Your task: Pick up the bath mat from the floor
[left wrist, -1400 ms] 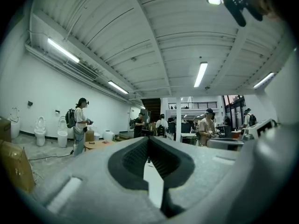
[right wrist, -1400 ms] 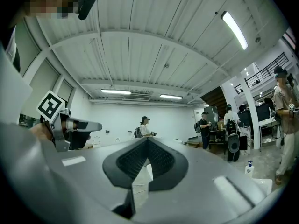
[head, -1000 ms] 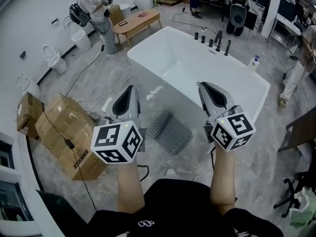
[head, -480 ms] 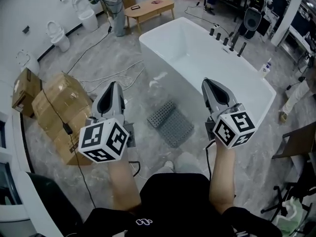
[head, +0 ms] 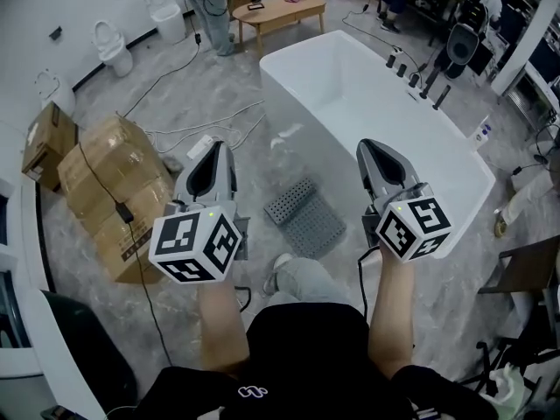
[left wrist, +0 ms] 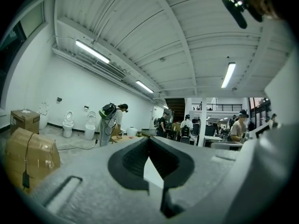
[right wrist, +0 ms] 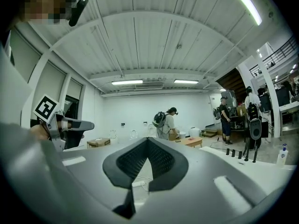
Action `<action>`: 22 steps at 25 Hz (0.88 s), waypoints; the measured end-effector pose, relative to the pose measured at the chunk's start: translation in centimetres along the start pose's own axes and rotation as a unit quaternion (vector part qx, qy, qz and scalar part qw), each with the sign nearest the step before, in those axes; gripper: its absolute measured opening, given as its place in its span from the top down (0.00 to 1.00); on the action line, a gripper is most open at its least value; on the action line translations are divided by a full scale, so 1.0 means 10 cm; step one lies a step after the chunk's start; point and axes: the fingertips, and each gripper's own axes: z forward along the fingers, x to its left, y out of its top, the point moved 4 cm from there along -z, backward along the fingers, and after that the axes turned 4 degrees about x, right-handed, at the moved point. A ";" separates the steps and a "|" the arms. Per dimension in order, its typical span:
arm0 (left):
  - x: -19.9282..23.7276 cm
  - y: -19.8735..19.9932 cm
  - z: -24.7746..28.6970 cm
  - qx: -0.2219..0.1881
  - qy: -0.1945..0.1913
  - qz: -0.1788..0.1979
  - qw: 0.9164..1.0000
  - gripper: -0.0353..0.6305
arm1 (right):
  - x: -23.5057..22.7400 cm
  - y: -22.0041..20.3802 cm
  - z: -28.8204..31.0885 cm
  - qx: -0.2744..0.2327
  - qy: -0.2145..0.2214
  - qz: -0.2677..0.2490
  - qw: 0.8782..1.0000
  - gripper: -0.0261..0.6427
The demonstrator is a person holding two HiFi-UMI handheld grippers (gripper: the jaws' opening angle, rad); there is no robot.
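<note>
Bath mat (head: pixel 304 218), grey and full of little holes, is seen lying on the floor in the middle of the head view, just beside the white bathtub (head: pixel 385 112). It is not touched by either gripper. The left gripper (head: pixel 213 151) is closed tight, with nothing held. The right gripper (head: pixel 369 150) is closed and empty too. Brown boxes (head: pixel 101 186) are seen at the left.

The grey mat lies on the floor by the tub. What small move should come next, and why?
Probably lower both grippers and tip them down toward the bath mat. The left gripper and the right gripper are shut, empty and pointing level, high above the floor, while the mat lies flat beside the bathtub, between them in the head view.
</note>
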 end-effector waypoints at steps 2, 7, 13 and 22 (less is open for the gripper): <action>0.04 -0.04 0.05 0.003 0.001 0.002 1.000 0.95 | 0.03 -0.02 0.08 -0.007 0.009 -0.004 1.000 0.95; 0.21 -0.10 0.25 0.021 0.007 0.007 1.000 0.95 | 0.08 -0.10 0.41 -0.011 0.015 0.001 1.000 0.95; 0.58 -0.08 0.44 0.044 0.009 0.008 0.999 0.95 | 0.07 -0.12 0.86 -0.013 0.001 0.020 1.000 0.95; 0.93 -0.01 0.90 0.037 0.005 -0.008 0.999 0.95 | -0.08 -0.04 1.62 -0.017 0.009 0.001 1.000 0.95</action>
